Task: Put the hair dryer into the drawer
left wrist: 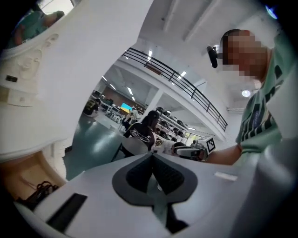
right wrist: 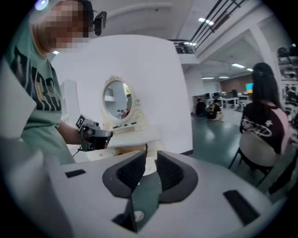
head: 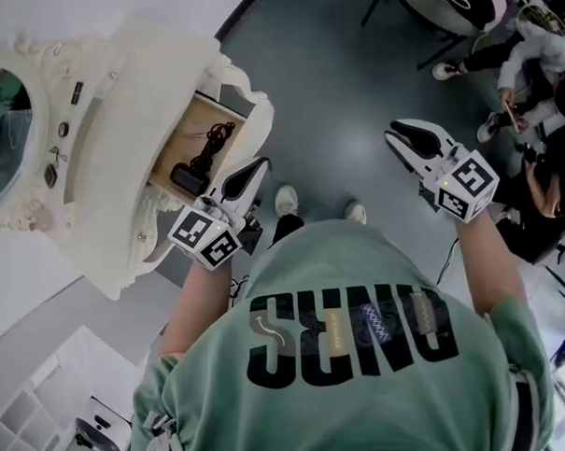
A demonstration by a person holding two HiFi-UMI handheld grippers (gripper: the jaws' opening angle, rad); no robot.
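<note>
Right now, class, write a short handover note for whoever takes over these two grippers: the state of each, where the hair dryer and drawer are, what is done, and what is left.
Left gripper: jaws shut, empty, beside the open drawer.
Right gripper: jaws slightly apart, empty, held away from the dresser.
Hair dryer: lies in the drawer with its cord.
Done: the hair dryer is in.
Left: probably only pushing the drawer shut, if that is wanted.
</note>
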